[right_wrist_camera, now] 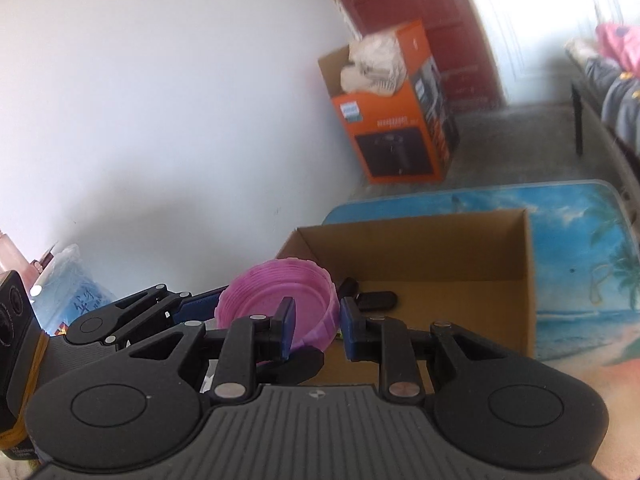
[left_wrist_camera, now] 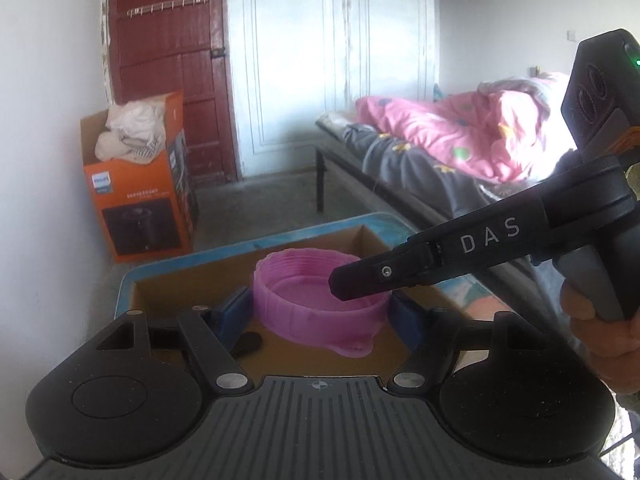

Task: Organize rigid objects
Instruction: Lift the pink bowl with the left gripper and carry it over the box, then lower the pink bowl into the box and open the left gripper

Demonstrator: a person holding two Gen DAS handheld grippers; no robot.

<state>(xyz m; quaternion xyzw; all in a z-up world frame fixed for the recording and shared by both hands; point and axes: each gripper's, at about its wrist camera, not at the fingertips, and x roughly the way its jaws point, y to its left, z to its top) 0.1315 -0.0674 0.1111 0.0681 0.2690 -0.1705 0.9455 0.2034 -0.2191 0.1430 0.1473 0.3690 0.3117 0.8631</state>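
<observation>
Bed (left_wrist_camera: 400, 160) along the right wall, far side, with a pink quilt (left_wrist_camera: 460, 136) heaped on it. Red door (left_wrist_camera: 172, 60) in the far wall, left of a white panelled one.

Table (right_wrist_camera: 580, 280) with a beach-print top, near centre. An open cardboard box (right_wrist_camera: 420, 256) sits on it, toward its left end. Two small dark items (right_wrist_camera: 376, 300) lie on the box floor; too blurred to name.

Orange carton (left_wrist_camera: 136, 208) on the floor against the left wall, beyond the table, with white cloth (left_wrist_camera: 132, 132) stuffed in its open top.

Left gripper (left_wrist_camera: 320, 308): blue pads spread wide and pressed on opposite sides of a pink lid (left_wrist_camera: 320, 292), clamping it. The lid is held open side up, threads showing on its inner wall, above the box and clear of its floor. A small tab sticks out from its near rim.

Right gripper (right_wrist_camera: 316, 328): comes in from the right in the left view, held by a hand (left_wrist_camera: 600, 340). Its jaws stand narrowly apart, one pad inside the lid and the other outside, with the lid's right wall between them. Whether the pads actually press on the wall I cannot tell.

Clutter at far left of the right view: a bluish plastic-wrapped thing (right_wrist_camera: 72, 288), blurred.
</observation>
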